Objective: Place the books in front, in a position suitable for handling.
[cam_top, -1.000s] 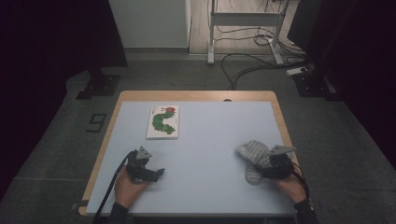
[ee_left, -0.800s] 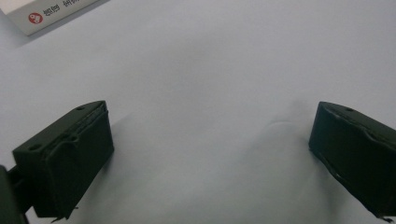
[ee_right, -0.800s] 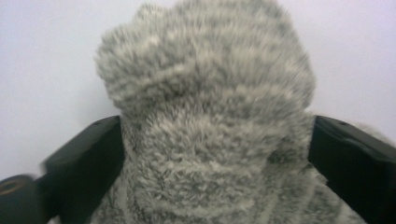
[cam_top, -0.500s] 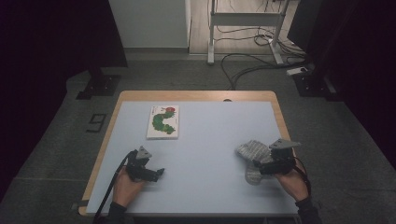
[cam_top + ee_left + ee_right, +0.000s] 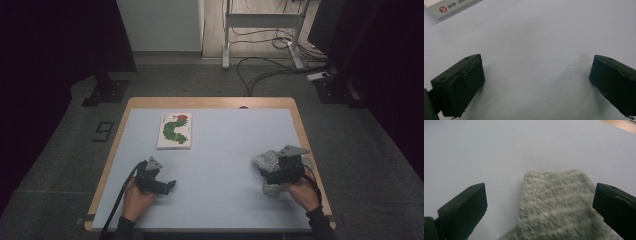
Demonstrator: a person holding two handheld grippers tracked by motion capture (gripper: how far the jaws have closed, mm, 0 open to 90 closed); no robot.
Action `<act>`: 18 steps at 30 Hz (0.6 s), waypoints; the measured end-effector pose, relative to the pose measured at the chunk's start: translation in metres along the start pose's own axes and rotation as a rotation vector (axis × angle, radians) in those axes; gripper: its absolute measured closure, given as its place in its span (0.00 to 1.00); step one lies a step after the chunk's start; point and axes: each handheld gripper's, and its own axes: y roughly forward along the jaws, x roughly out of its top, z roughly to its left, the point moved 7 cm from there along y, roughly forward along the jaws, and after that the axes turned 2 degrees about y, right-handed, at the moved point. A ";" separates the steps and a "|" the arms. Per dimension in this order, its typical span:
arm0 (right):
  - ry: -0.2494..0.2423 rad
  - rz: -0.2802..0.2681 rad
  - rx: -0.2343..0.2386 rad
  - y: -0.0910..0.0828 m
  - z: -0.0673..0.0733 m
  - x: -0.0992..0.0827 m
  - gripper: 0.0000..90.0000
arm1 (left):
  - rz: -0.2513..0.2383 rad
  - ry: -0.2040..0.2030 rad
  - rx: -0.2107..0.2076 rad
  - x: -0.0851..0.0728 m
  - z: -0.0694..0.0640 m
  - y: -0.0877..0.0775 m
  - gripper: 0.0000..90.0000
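Note:
A grey knitted sock lies on the light blue mat near the right front corner. My right gripper hovers just over it. In the right gripper view its jaws have just been opening and stand wide apart. The sock lies on the mat below and between them, with neither pad touching it. My left gripper rests low at the left front of the mat. It is open, with bare mat between its fingers.
A picture book with a green caterpillar on its cover lies at the mat's back left; its corner shows in the left gripper view. The wooden table edge frames the mat. Cables and stands sit on the floor beyond.
My right gripper has lifted slightly off the grey sock, which stays on the mat. The left hand has not moved.

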 end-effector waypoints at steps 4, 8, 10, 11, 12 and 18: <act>-0.011 -0.015 0.014 0.007 0.009 0.006 0.00 | -0.005 -0.005 0.002 0.001 0.003 0.000 0.00; -0.021 -0.029 0.036 0.014 0.019 0.013 0.00 | -0.017 -0.010 0.032 0.004 0.016 -0.003 0.00; -0.021 -0.037 0.047 0.017 0.024 0.016 0.00 | -0.023 -0.024 0.018 0.006 0.022 -0.004 0.00; -0.023 -0.039 0.048 0.019 0.026 0.018 0.00 | -0.011 -0.021 0.024 0.006 0.026 -0.004 0.00; -0.029 -0.038 0.053 0.021 0.027 0.019 0.00 | -0.001 -0.011 0.040 0.007 0.029 -0.005 0.00; -0.047 -0.039 0.076 0.033 0.039 0.026 0.00 | -0.005 0.002 0.036 0.021 0.045 -0.010 0.00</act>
